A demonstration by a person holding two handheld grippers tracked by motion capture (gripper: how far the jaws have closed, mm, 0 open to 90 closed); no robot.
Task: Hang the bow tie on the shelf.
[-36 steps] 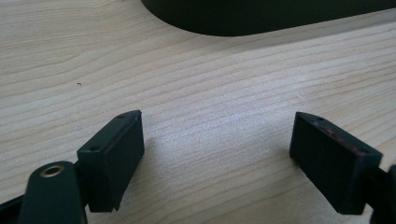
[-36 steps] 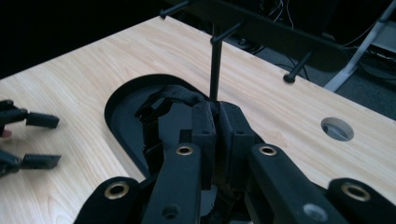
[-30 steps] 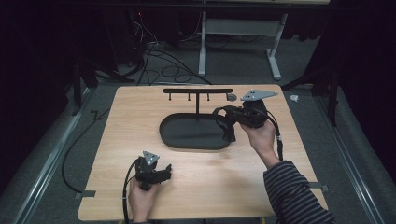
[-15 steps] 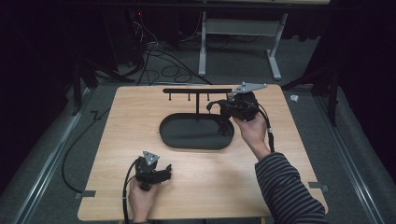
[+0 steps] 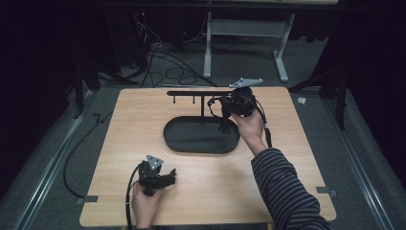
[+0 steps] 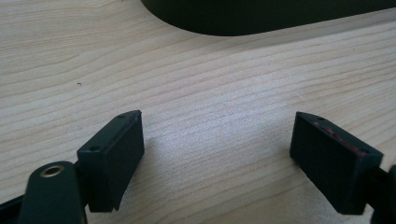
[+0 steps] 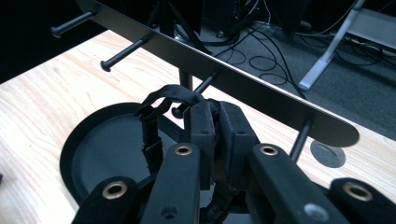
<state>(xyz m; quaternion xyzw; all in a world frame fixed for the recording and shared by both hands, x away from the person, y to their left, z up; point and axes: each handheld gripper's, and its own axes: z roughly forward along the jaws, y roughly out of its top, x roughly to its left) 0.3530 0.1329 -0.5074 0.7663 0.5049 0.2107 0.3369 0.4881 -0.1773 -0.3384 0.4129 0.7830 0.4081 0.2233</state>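
Observation:
My right gripper (image 7: 217, 116) is shut on a black strap (image 7: 152, 126). The strap's loop arches up to the tip of one peg (image 7: 187, 105) of the black rack bar (image 7: 233, 79), and its loose end hangs down. In the high view the right gripper (image 5: 223, 107) is held up at the right part of the rack (image 5: 191, 92), with the strap (image 5: 224, 125) dangling over the oval black tray (image 5: 168, 136). My left gripper (image 5: 168, 176) rests on the table near the front edge. Its jaws are open (image 6: 219, 158) with only bare wood between them.
The rack stands on a post behind the oval tray (image 7: 84, 140) and carries several pegs along its bar. The tray's edge (image 6: 261, 18) lies ahead of the left gripper. A round hole (image 7: 327, 154) is set in the tabletop at the far right. Cables lie on the floor beyond the table.
The right gripper has moved left and farther from the person, up to the rack, carrying the strap. The left gripper has stayed where it was.

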